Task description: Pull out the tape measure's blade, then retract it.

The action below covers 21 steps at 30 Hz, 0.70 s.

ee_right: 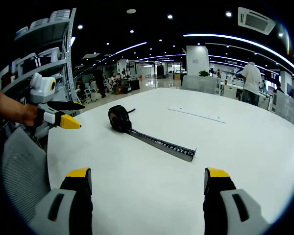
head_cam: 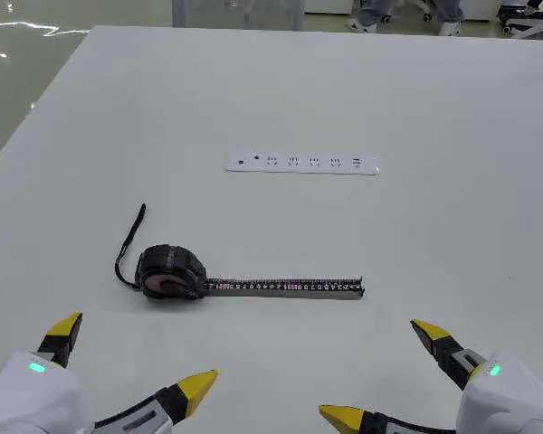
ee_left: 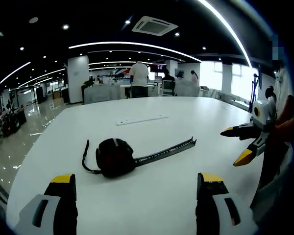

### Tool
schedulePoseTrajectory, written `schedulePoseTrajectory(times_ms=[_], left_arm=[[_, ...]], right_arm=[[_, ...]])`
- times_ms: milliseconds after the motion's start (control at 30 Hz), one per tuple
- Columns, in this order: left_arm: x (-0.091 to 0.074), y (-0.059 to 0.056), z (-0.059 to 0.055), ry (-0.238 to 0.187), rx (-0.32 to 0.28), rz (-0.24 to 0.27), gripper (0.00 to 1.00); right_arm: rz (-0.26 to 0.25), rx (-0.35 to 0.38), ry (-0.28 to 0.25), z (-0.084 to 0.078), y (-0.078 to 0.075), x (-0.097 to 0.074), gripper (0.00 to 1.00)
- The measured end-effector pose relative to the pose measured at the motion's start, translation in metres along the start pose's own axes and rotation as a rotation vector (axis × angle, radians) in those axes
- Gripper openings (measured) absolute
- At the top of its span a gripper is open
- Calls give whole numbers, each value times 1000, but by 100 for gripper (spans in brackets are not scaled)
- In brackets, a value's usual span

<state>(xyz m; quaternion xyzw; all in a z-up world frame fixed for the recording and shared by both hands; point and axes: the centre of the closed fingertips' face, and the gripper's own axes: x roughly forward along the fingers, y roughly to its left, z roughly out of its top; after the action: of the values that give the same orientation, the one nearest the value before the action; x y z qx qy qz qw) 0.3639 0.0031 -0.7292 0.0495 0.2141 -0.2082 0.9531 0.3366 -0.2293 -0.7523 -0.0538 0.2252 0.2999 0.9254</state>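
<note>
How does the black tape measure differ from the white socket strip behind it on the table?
The tape measure is black, rounded and bulky, with its blade out; the socket strip is white, flat and straight. The tape measure lies nearer the left gripper and right gripper, the socket strip farther back. Both rest on the white table, untouched.

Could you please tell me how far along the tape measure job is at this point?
Done: the black round tape measure lies on the white table with its dark marked blade pulled out. In hand: nothing; the left hand-held gripper and right hand-held gripper both stand open, apart from it. Left: retracting the blade.
</note>
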Motion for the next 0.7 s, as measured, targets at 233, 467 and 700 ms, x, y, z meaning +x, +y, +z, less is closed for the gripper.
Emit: schedulePoseTrajectory(times_ms=[233, 467, 700], left_arm=[[7, 2, 0, 0, -21, 43, 100], [17, 3, 0, 10, -22, 77, 100], [25, 7, 0, 14, -34, 110, 99]], right_arm=[[58, -22, 31, -8, -6, 3, 96], [112, -31, 30, -11, -12, 8, 95], [146, -66, 31, -11, -21, 12, 89]])
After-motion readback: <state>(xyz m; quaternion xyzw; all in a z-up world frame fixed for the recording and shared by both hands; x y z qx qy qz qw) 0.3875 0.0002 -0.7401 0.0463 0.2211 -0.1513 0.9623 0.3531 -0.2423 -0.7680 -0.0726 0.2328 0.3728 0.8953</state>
